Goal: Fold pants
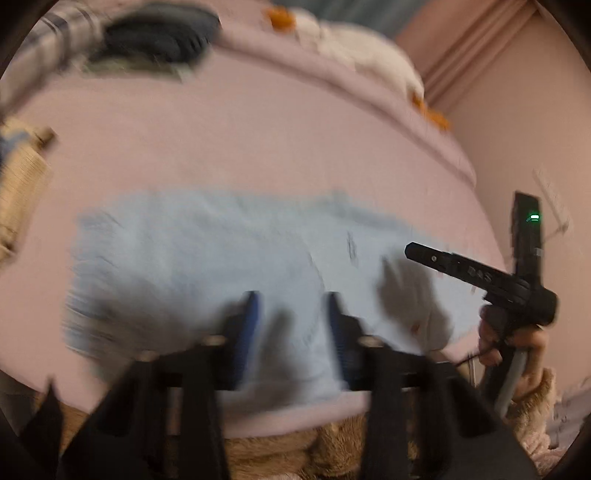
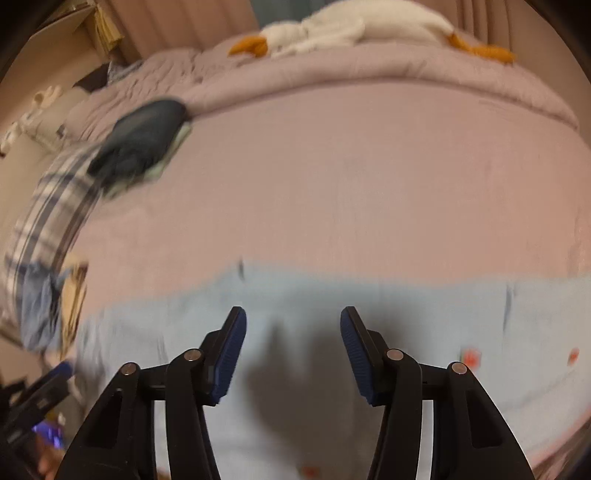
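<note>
Flat: pale-blue pants [image 2: 369, 295] on bed [image 2: 351, 184].

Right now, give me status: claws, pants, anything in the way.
Left claw open, empty. Right claw open, empty. Light blue cotton pants flat on pink bed sheet, nothing gripped. Dark folded clothes lie far off; path clear.

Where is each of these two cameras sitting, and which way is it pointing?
Left wrist view: rides on the left hand-held gripper, looking down along its fingers at light blue pants on a pink bed; the person's hand with the other gripper shows at right.
Right wrist view: rides on the right hand-held gripper, jaws apart with nothing between them, facing the same pants.
Shared: the pants, the bed, a dark folded pile and a white plush toy.
</note>
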Motion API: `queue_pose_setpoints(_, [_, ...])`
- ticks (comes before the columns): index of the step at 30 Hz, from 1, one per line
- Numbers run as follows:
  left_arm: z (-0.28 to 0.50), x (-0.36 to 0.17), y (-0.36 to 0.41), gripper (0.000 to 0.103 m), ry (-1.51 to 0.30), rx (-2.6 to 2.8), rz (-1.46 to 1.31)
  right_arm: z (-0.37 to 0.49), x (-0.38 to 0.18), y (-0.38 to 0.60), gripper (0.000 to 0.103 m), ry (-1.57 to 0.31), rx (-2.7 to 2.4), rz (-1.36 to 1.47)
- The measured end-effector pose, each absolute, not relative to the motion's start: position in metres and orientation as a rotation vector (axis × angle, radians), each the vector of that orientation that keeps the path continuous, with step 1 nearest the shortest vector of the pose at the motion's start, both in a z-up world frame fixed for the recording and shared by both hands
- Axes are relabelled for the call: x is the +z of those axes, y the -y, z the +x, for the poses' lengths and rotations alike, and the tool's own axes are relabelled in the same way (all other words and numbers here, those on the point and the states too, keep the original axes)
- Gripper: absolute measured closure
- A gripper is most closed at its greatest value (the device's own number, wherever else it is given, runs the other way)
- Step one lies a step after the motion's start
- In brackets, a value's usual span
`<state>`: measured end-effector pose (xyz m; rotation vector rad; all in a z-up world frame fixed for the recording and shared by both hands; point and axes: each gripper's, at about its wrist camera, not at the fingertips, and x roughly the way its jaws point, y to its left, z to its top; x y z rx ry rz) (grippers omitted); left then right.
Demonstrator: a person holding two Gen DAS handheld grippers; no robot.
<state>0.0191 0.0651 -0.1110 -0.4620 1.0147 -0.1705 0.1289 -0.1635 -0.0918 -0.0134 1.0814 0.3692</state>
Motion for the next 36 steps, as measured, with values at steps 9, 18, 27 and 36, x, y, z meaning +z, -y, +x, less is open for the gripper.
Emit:
queue_pose_setpoints(9, [0.0, -0.153, -0.056, 0.095, -1.141, -0.084, -0.436, 0.08, -0.132, 0.198, 0.071, -1.134, 0.296, -0.059])
queue_pose_setpoints(18, [-0.003, -0.134, -0.05, 0.074, -1.156, -0.088, -0.429, 0.068, -0.102, 0.29, 0.067, -1.052, 0.086, 0.093])
queue_pose_setpoints(27, [0.043, -0.111, 0.008, 0.041, -1.037, -0.306, -0.457, 0.077, -0.081, 0.438, 0.034, -0.891, -0.231, 0.416])
queue_pose_setpoints(36, [0.053, -0.149, 0.062, 0.045, -1.133, -0.37, -0.323, 0.101, -0.113, 0.515, 0.031, -0.856, -0.324, 0.611])
